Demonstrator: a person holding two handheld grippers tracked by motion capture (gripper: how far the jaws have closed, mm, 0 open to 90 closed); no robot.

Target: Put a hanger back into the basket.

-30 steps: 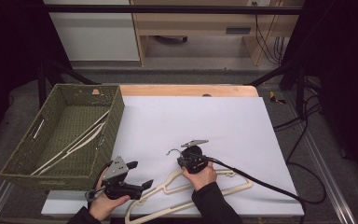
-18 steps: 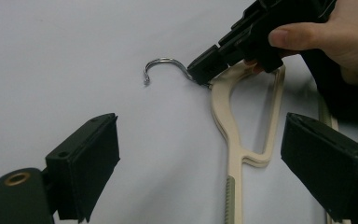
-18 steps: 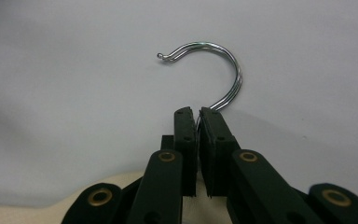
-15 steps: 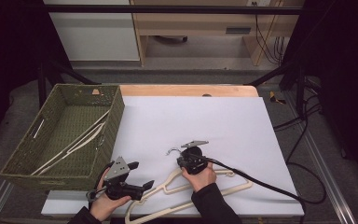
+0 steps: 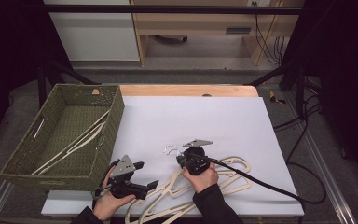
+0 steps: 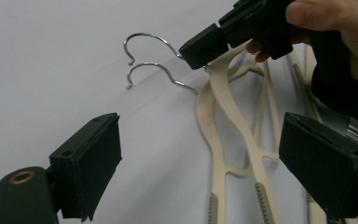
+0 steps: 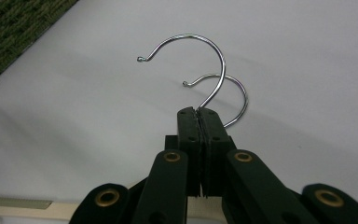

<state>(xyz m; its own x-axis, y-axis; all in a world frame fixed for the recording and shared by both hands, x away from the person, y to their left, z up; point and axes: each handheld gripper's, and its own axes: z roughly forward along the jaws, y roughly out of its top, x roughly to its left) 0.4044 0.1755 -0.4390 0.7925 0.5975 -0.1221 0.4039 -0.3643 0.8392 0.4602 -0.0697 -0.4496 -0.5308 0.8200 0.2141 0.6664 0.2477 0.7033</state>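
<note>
Cream hangers [image 5: 214,179] with metal hooks lie overlapped on the white sheet [image 5: 205,121] near the front edge. My right gripper [image 5: 182,156] is shut on the shank of the upper hanger's hook [image 7: 205,56], just above its neck. A second hook [image 7: 235,91] lies right behind it. In the left gripper view the right gripper [image 6: 205,46] clamps that hook [image 6: 144,39] above the cream arms [image 6: 228,107]. My left gripper [image 5: 148,175] is open at the front left, its jaws [image 6: 200,140] wide apart and pointing at the hangers, holding nothing.
A green woven basket [image 5: 109,135] stands at the table's left with more cream hangers [image 5: 74,142] inside. A thick black cable [image 5: 261,182] trails from the right gripper across the sheet to the right. The wooden table edge [image 5: 186,90] runs along the back.
</note>
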